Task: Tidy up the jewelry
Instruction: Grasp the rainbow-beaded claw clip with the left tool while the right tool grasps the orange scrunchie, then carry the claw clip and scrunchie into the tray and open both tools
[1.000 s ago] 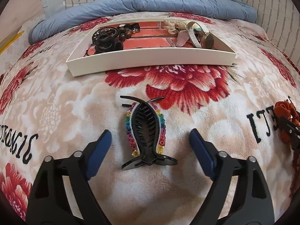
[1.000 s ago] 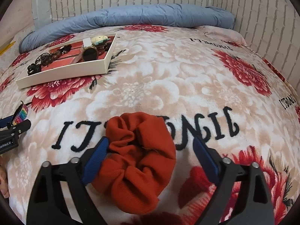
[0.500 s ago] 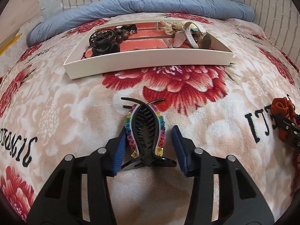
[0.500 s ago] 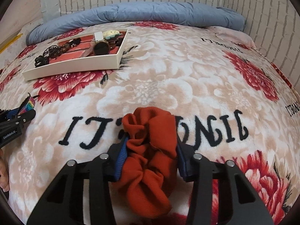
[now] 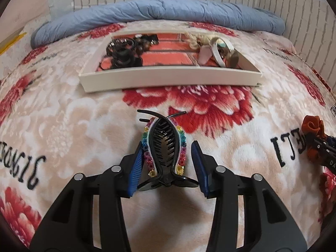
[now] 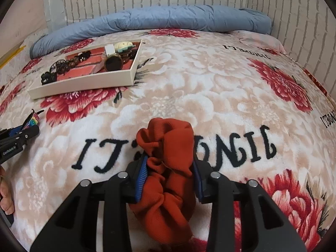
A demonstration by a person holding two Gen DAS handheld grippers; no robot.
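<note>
**Both grippers on their items, tray ahead**

Your left gripper [image 5: 167, 164] sits low over the blanket [image 5: 63, 126] with the hair claw [image 5: 164, 149] between its blue pads [image 5: 135, 168]. The left pad touches the claw's beaded side; on the right a thin gap shows, so the jaws are drawn in around the claw but you cannot tell if they grip it. The claw lies flat, its tips pointing far, toward the tray [image 5: 168, 79].

Your right gripper [image 6: 169, 170] is clamped on the scrunchie [image 6: 168, 168]; the cloth bunches between the pads and hangs below them, near the black lettering on the blanket.

The tray sits far and left of the right gripper, just in front of the blue duvet [image 5: 163, 14]. Dark beads [image 5: 126, 52] fill its left part; a watch [image 6: 113, 63] and pale pieces lie at its right.
</note>
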